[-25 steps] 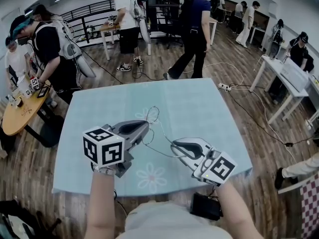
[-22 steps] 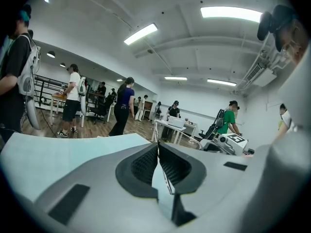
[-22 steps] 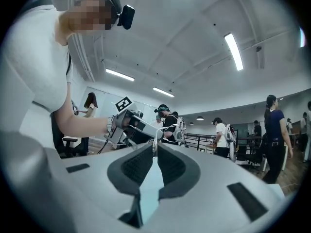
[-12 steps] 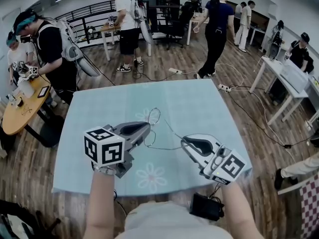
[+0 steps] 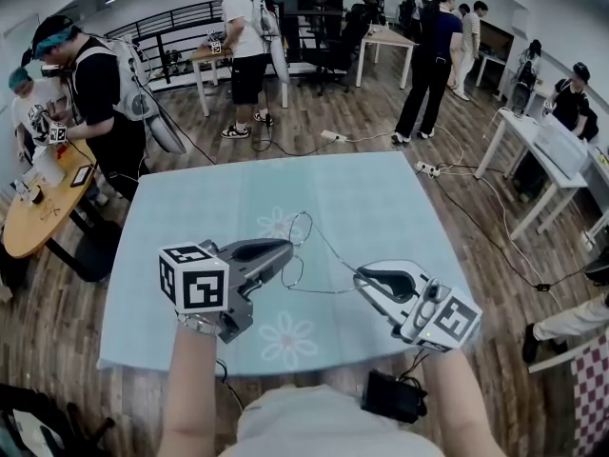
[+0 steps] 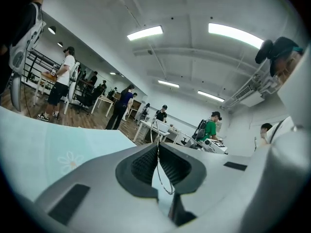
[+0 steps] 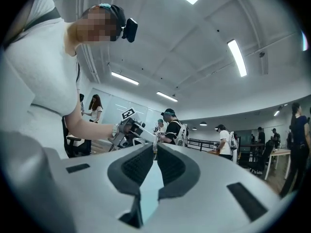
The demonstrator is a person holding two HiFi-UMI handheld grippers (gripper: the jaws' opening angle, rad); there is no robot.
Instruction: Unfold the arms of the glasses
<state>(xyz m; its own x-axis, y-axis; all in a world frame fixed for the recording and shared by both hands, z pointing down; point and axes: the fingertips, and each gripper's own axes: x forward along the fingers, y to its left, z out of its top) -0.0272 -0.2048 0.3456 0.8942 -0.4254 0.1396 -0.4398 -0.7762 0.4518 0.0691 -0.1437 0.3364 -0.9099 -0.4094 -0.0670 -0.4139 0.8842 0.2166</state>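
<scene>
Your glasses [image 5: 301, 227] are a thin wire-rimmed pair with clear rounded lenses, held up in the air above the pale blue bench [image 5: 381, 193]. In the head view the front stands on edge, one lens above the other. The rim is pinched edge-on between the fingers of your left gripper [image 5: 288, 251], and a slim wire arm stands opened out from the front, reaching across to your right gripper [image 5: 360, 280], whose fingers are closed on its end.

An open lab: people [image 5: 103, 93] with headsets [image 5: 49, 40] at scattered tables [image 5: 544, 147], cables [image 5: 481, 224] trailing over the wooden floor [image 5: 314, 122].
</scene>
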